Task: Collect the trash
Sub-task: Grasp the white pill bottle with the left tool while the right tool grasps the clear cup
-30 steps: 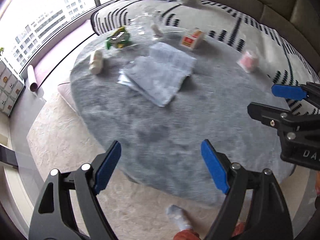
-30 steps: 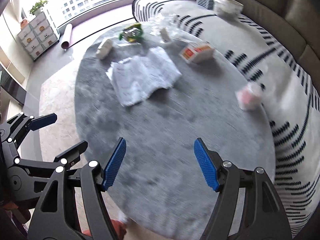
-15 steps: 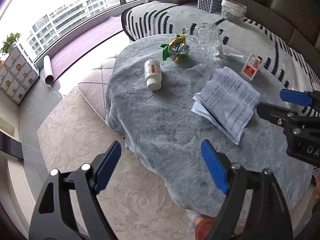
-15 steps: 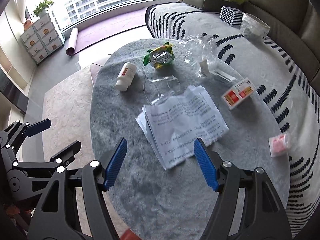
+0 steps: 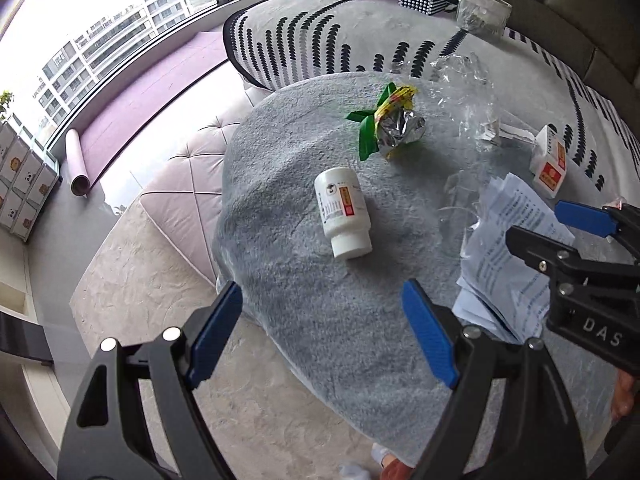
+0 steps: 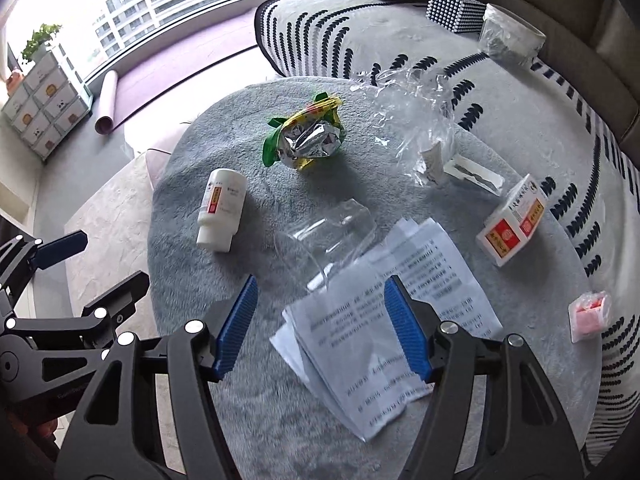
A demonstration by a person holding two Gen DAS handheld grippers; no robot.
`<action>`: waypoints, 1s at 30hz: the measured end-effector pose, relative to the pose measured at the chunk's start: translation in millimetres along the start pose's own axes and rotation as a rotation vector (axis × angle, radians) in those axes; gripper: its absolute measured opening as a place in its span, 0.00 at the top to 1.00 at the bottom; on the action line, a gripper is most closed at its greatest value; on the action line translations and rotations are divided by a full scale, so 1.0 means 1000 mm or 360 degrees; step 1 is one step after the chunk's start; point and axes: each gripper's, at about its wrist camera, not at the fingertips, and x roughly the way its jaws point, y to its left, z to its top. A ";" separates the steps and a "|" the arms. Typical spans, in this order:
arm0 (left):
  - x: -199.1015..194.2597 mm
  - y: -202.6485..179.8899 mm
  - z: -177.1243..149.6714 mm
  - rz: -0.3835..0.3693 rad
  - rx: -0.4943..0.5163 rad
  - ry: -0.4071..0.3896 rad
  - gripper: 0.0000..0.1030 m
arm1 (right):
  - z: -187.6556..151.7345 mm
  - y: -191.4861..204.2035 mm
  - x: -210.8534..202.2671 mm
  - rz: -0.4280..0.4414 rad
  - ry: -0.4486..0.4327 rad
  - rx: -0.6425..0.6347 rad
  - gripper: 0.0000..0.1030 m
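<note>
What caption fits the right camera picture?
Open right tongs above printed papers on a trash-strewn grey table.

Left gripper: black plastic frame, two angled arms with triangular cut-outs, silver round screw heads at joints, ribbed blue pads on inner faces of fingers. Right gripper: same build, black arms, silver screws, blue ribbed pads. White letters "DAS" on right gripper's body, seen from left wrist view.
</note>
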 end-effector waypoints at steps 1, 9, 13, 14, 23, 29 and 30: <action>0.006 0.002 0.004 -0.0010 0.0006 0.0007 0.21 | 0.001 0.002 0.004 -0.0014 0.0006 -0.0002 0.37; 0.069 0.005 0.033 -0.0131 0.0118 0.0070 0.21 | -0.002 0.005 0.052 -0.0141 0.0120 0.0077 0.37; 0.096 0.002 0.041 -0.0167 0.0183 0.0086 0.21 | 0.001 0.002 0.071 -0.0183 0.0150 0.0154 0.39; 0.104 0.002 0.042 -0.0175 0.0183 0.0099 0.21 | 0.002 0.001 0.075 -0.0191 0.0153 0.0163 0.41; 0.134 -0.014 0.047 -0.0218 0.0233 0.0136 0.44 | 0.011 -0.006 0.096 -0.0211 0.0178 0.0241 0.73; 0.133 -0.009 0.052 -0.0260 0.0190 0.0151 0.48 | 0.018 -0.009 0.092 -0.0182 0.0169 0.0269 0.96; 0.131 -0.007 0.053 -0.0264 0.0187 0.0146 0.49 | 0.019 -0.008 0.090 -0.0177 0.0164 0.0269 0.96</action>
